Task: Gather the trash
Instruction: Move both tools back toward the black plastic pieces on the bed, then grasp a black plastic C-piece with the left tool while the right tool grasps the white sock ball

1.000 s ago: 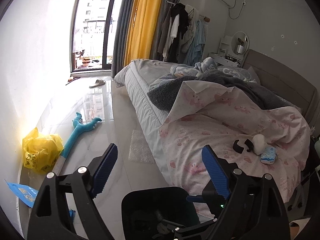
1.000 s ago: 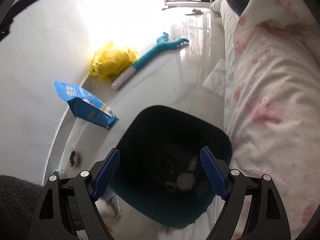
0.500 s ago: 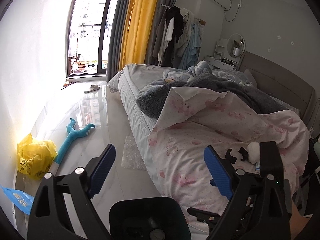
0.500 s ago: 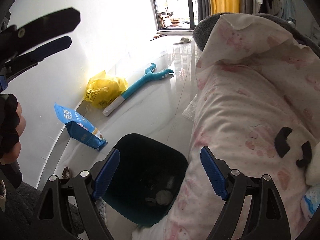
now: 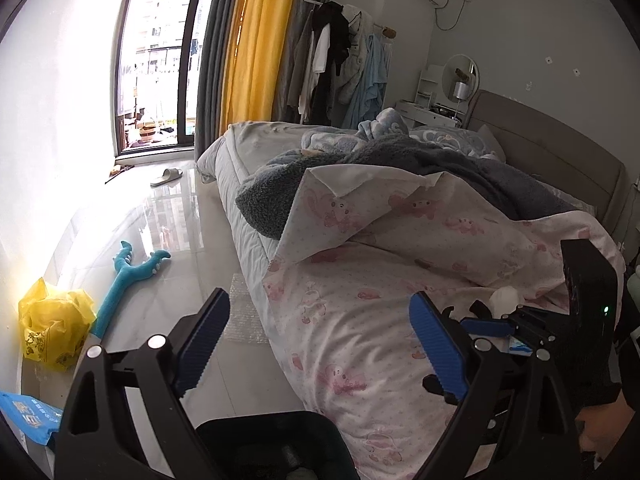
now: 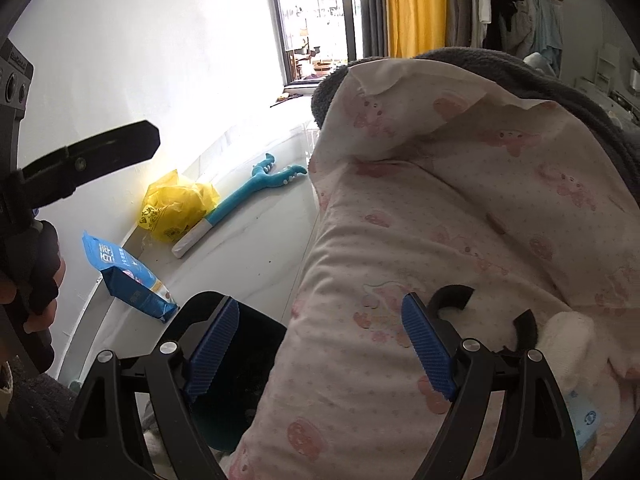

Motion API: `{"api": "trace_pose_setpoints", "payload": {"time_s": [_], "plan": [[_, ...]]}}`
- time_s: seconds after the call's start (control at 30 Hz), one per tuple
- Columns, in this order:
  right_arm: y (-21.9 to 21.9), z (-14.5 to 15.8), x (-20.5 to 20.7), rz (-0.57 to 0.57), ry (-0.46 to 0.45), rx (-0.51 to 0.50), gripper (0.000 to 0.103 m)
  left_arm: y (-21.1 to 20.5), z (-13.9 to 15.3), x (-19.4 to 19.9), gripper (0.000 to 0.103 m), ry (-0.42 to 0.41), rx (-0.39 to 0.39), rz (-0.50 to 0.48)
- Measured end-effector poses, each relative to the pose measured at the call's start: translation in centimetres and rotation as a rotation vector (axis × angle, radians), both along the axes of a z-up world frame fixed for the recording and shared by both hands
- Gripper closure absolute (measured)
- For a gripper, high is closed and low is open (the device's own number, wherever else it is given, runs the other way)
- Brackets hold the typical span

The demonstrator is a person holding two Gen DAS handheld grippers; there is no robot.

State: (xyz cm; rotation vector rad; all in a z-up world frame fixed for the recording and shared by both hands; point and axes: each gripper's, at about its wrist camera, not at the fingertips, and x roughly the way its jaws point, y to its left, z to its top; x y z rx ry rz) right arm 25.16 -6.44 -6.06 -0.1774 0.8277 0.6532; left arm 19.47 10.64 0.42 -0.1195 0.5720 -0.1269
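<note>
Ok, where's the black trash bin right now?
The black trash bin stands on the floor against the bed's near edge, low centre in both wrist views, right of the blue foil bag.

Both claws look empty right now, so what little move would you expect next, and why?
Probably the right gripper eases forward and down toward the white crumpled wad lying on the pink quilt. Its jaws stand open with nothing between them, the wad sits just ahead to its right beside two black curved pieces, and the dark bin waits on the floor by the bed.
</note>
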Motion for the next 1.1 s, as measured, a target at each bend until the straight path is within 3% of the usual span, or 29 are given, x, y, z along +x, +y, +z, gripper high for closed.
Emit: {"api": "trace_pose_setpoints", "payload": {"time_s": [0.23, 0.63, 1.0, 1.1], "plan": [[-4.1, 1.5, 1.6, -0.079, -0.022, 0.04, 0.018, -1.6, -2.2, 0.7, 0.01, 0.046, 0.032, -0.059], [-10.8, 2.0, 4.1, -0.203, -0.041, 0.043, 0.017, -4.6, -3.0, 2.6, 0.011, 0.057, 0.02, -0.134], [-14.9, -0.2, 5.4, -0.234, 0.029, 0.082, 0.017, -8.0, -4.8, 4.3, 0.012, 0.1, 0.018, -0.206], [-15.6, -1.1, 5.8, -0.233, 0.06, 0.116, 0.023, -9.1, -5.4, 4.7, 0.014, 0.112, 0.028, -0.224]]}}
